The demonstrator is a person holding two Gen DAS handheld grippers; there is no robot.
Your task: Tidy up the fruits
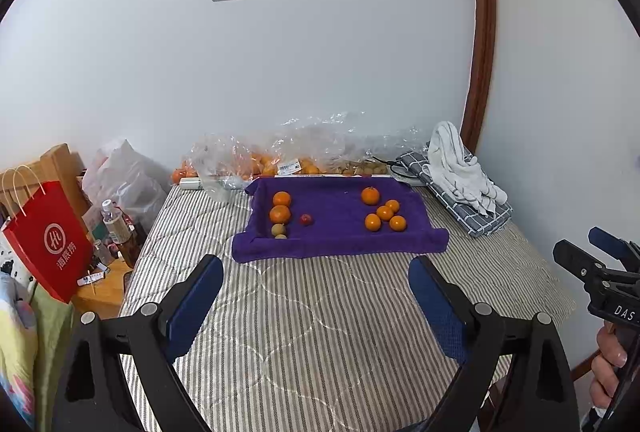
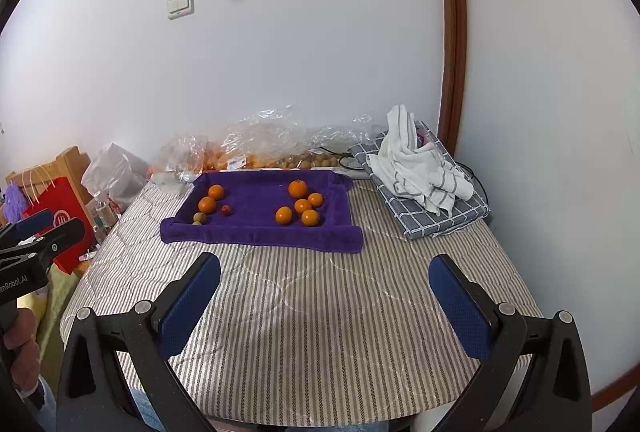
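Observation:
A purple towel (image 1: 336,232) (image 2: 260,228) lies at the far middle of the striped table. On its right side sit several oranges (image 1: 384,212) (image 2: 302,205). On its left side sit two oranges (image 1: 280,207) (image 2: 211,198), a small red fruit (image 1: 306,219) (image 2: 226,210) and two small green-brown fruits (image 1: 279,230) (image 2: 199,218). My left gripper (image 1: 316,268) is open and empty, held above the near table, well short of the towel. My right gripper (image 2: 324,268) is open and empty, likewise short of the towel. The right gripper also shows in the left wrist view (image 1: 588,252).
Clear plastic bags of oranges and brown fruits (image 1: 288,157) (image 2: 260,151) line the wall behind the towel. A white cloth on folded checked cloth (image 1: 460,175) (image 2: 424,175) lies far right. A red paper bag (image 1: 48,240) and bottles (image 1: 116,228) stand left of the table.

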